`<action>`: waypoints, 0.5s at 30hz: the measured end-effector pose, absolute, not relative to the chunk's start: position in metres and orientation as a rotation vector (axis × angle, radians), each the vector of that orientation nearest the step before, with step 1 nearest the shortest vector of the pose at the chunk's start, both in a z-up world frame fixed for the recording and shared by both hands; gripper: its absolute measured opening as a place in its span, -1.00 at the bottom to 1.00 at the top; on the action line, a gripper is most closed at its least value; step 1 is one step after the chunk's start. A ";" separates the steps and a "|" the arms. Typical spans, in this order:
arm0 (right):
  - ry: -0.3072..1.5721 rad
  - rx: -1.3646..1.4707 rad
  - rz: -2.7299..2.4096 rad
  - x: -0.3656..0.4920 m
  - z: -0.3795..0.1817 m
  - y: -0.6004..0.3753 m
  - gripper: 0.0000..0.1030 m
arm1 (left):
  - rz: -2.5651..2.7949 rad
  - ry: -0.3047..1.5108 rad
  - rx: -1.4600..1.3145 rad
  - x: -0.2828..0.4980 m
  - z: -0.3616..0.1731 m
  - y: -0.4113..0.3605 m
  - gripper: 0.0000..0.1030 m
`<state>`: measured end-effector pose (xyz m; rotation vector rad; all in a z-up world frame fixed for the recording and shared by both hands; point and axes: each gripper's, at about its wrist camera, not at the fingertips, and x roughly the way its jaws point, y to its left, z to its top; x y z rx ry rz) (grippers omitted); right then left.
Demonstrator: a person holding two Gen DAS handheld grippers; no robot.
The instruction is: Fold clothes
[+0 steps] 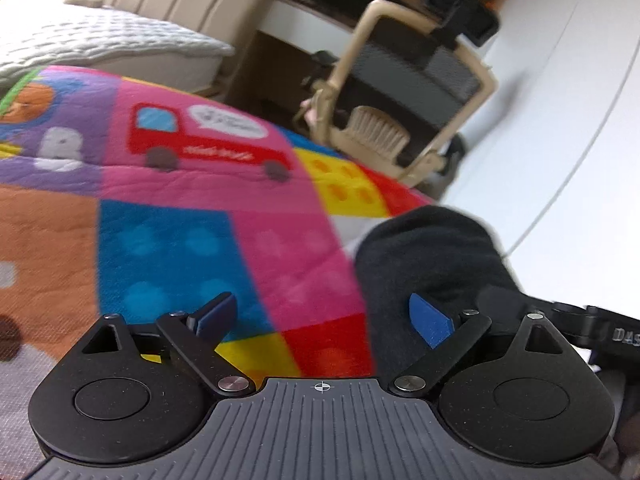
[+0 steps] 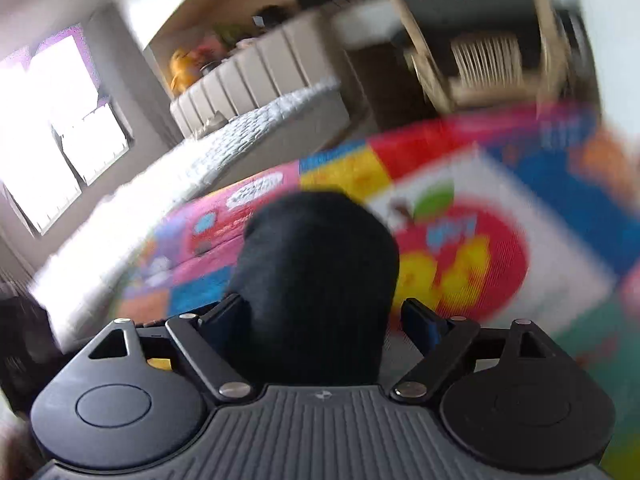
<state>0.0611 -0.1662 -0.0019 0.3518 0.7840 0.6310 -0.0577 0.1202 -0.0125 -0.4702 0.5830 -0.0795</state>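
Note:
A black garment [image 1: 432, 268] lies bunched on a colourful play mat [image 1: 200, 200]. My left gripper [image 1: 324, 320] is open, with its blue pads wide apart; the garment sits at its right finger and spreads to the right. In the right wrist view the same black garment [image 2: 316, 280] fills the gap between the fingers of my right gripper [image 2: 324, 324], which stand wide apart. The cloth touches the left pad [image 2: 224, 320]; the right pad [image 2: 420, 328] is free of it. The right wrist view is blurred by motion.
A bed with a white quilt [image 1: 100, 36] and beige headboard stands beyond the mat. A beige chair [image 1: 408, 92] stands at the mat's far edge. A white wall [image 1: 560, 120] is on the right. A bright window [image 2: 52, 132] is at the left.

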 end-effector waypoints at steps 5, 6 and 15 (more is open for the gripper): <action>0.714 0.261 0.605 0.051 0.006 -0.166 0.65 | -0.089 0.580 -0.453 -0.058 -0.012 0.118 0.90; 0.684 0.216 0.600 0.047 0.011 -0.163 0.65 | -0.091 0.580 -0.454 -0.058 -0.012 0.118 0.91; 0.674 0.154 0.608 0.070 0.023 -0.154 0.83 | -0.092 0.581 -0.460 -0.060 -0.012 0.118 0.91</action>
